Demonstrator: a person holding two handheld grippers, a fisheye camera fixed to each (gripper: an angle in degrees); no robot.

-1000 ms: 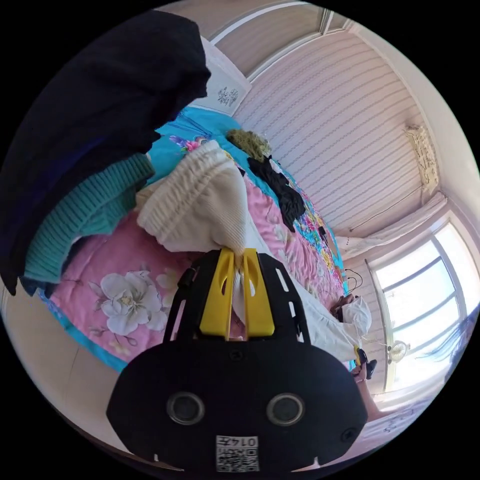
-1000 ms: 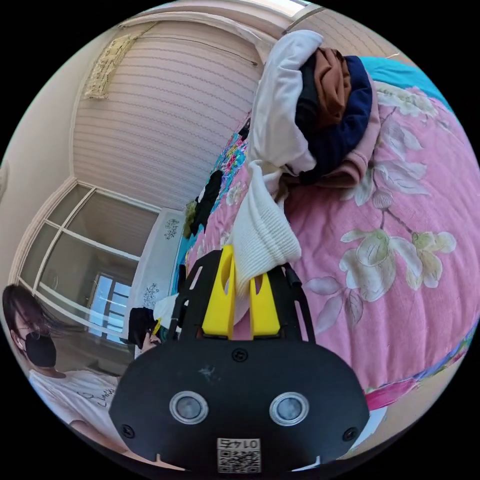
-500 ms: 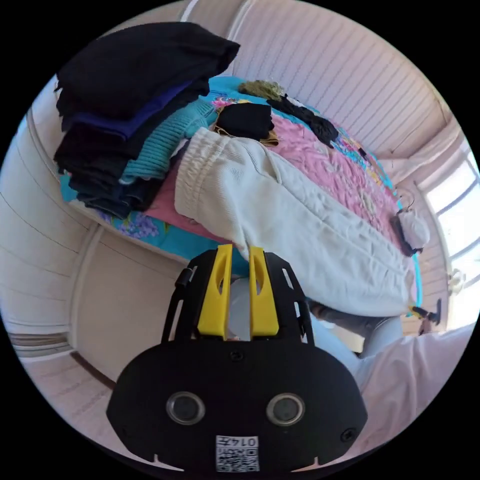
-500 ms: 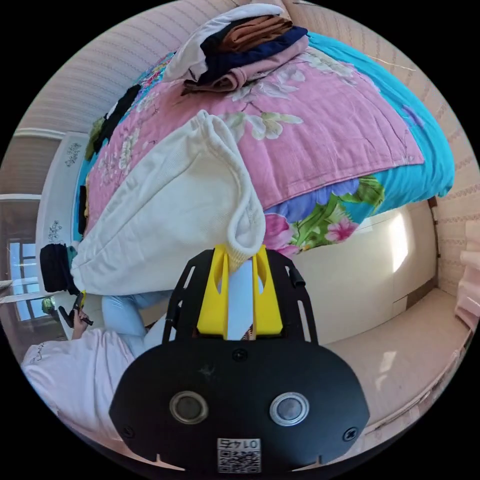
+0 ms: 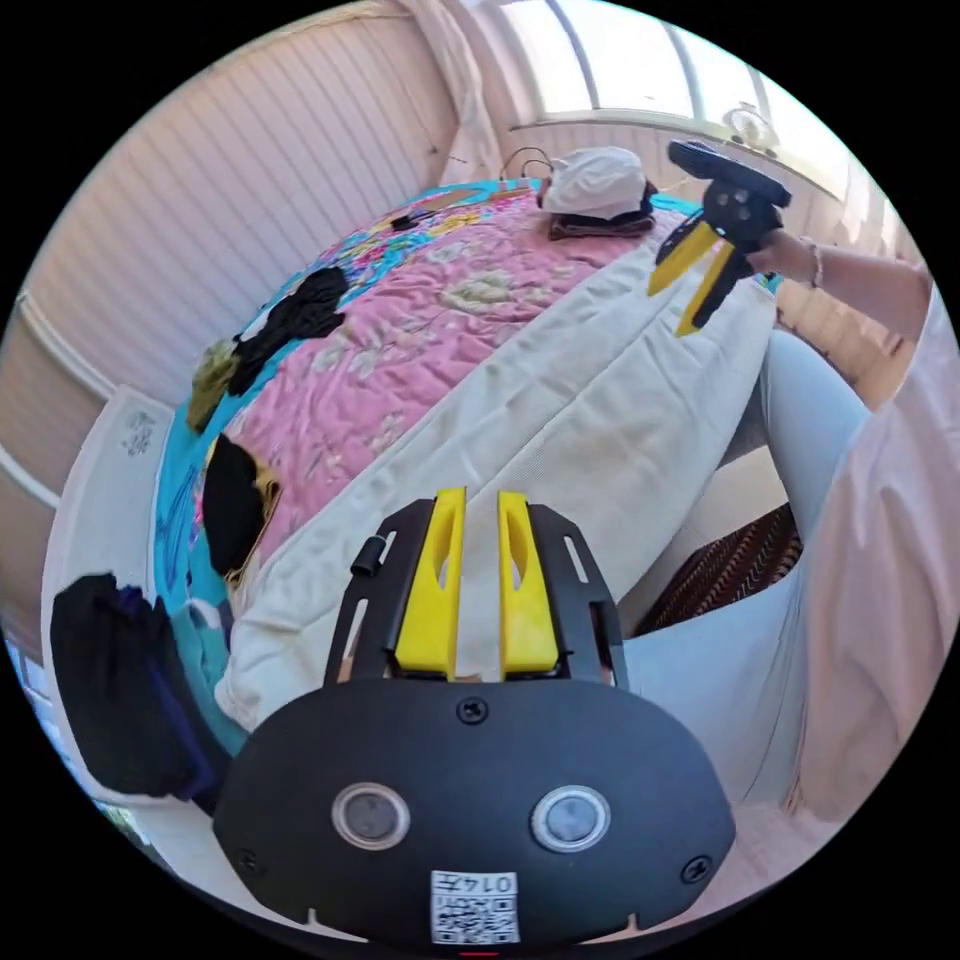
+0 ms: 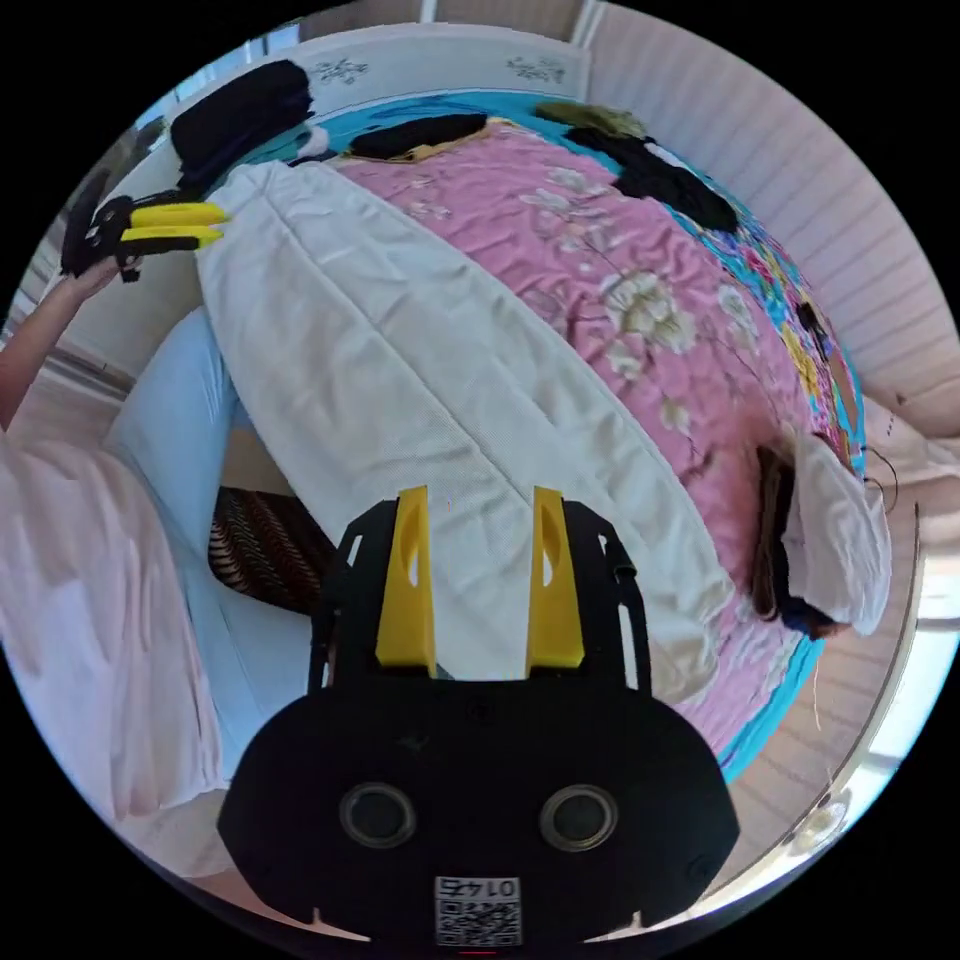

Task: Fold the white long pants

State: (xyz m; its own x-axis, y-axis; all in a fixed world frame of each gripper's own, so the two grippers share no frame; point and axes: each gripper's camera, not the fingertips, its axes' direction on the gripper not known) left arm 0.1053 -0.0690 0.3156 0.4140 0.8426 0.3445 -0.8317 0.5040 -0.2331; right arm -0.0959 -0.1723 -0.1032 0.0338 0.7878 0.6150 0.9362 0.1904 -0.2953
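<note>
Both claws have let go of the white pants

The white pants [image 6: 400,360] now lie flat along the bed [image 6: 640,300] edge; half a second ago each claw pinched a corner. Right claw [image 6: 479,575] spread wide above the fabric; left claw [image 5: 470,580] slightly parted, empty.

Striped pale walls [image 5: 250,190] and a bright window [image 5: 620,60] surround the bed [image 6: 640,300].

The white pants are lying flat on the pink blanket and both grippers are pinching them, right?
Not quite. The white pants do lie flat on the pink blanket, but neither gripper pinches them. The right gripper view shows the right gripper open above the cloth.
</note>
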